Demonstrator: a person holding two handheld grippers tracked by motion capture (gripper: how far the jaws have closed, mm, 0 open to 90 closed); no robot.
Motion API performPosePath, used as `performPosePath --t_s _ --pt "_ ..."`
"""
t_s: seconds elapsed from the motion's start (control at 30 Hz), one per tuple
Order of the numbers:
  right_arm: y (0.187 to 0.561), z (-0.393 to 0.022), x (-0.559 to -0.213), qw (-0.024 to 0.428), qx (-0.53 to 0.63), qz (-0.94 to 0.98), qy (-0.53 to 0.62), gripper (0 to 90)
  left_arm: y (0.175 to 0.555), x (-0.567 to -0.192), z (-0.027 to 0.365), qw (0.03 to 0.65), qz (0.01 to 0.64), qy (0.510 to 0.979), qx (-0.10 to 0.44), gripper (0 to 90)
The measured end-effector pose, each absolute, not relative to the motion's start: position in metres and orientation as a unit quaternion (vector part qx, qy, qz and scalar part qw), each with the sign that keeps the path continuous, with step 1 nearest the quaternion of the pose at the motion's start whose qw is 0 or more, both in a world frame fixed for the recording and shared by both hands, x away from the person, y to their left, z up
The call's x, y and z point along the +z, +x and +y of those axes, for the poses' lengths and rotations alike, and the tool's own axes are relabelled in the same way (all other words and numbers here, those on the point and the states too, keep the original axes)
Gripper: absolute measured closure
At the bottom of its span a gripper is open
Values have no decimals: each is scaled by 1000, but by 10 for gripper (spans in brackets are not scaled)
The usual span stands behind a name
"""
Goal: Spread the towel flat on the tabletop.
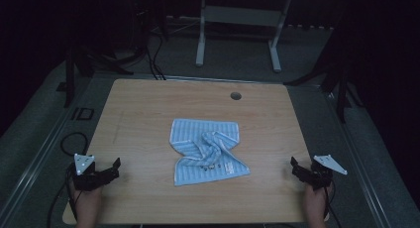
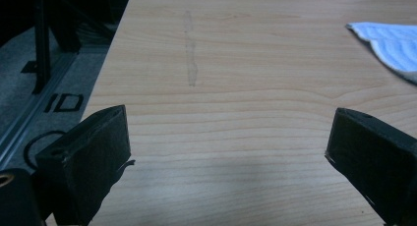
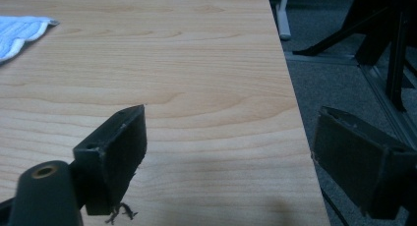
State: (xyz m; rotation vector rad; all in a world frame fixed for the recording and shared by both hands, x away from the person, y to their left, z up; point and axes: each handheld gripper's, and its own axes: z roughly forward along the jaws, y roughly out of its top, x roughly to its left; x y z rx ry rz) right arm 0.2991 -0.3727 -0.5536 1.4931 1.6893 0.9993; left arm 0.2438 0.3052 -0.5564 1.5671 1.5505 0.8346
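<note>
A: Where's the striped blue towel [image 1: 209, 152]?
B: Crumpled mid-surface [image 1: 148, 104], well apart from the left claw [image 1: 115, 167] and right claw [image 1: 295, 167], both wide, empty.
A: So, nothing begun?
B: Likely; next, reach its corners.

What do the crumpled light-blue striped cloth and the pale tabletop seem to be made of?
The crumpled light-blue striped cloth: seemingly soft woven fabric, perhaps terry, matte; it bunches into folds and has a hemmed edge. The pale tabletop: wood or wood-look laminate, smooth with a slight sheen; grain lines run across it.
</note>
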Motion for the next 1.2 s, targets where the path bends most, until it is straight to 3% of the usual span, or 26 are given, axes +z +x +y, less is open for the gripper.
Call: performPosePath --t_s 0.23,0.4,0.77,0.9,1.1,1.2 --pt "302 -374 -554 310 377 650 583 127 249 -556 306 356 614 648 277 28" --pt "308 -375 -552 239 368 670 599 127 253 -552 305 327 611 674 257 28" --pt "314 -370 -541 194 252 767 557 132 251 -546 324 232 600 742 188 28" --pt "315 -368 -538 153 242 793 538 135 251 -539 332 205 595 758 172 28" --pt "320 -358 -533 119 192 833 506 146 253 -535 329 176 563 802 93 27" --pt "323 -354 -532 101 170 849 490 148 254 -539 322 113 539 832 69 26"
